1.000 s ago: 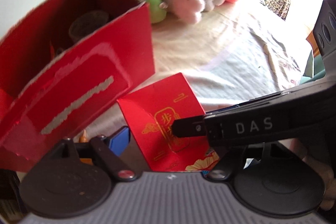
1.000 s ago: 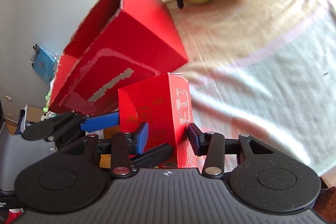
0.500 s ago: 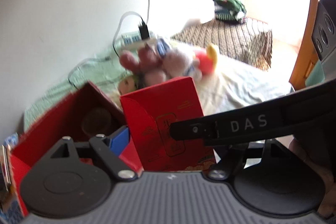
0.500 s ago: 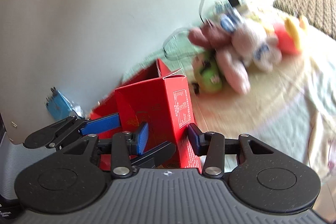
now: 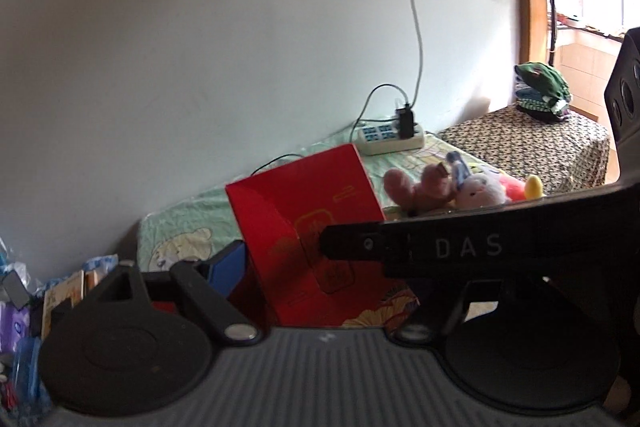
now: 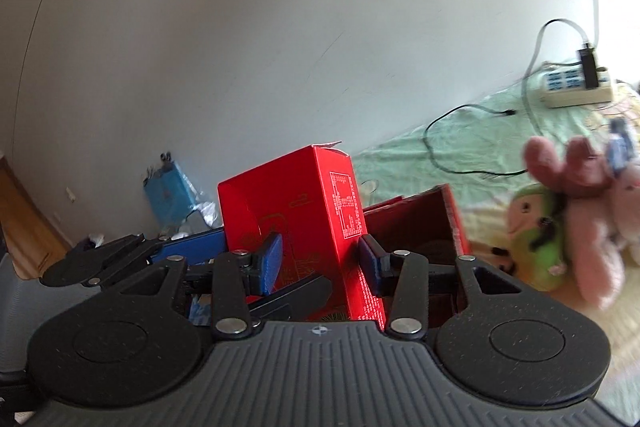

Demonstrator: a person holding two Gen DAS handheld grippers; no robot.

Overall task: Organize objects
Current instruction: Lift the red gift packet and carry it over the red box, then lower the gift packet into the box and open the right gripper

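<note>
Both hand-held grippers, right and left, clamp the small red box, held up above the larger open red box on the bed; next it likely needs lowering inside.

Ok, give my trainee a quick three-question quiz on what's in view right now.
1. True or false: the right gripper is clamped on the small red box.
2. What sits on the green sheet by the wall? A) power strip B) lamp C) kettle
3. In the right wrist view, what lies just behind the small red box?
Key: 1 true. 2 A. 3 the larger open red box.
</note>
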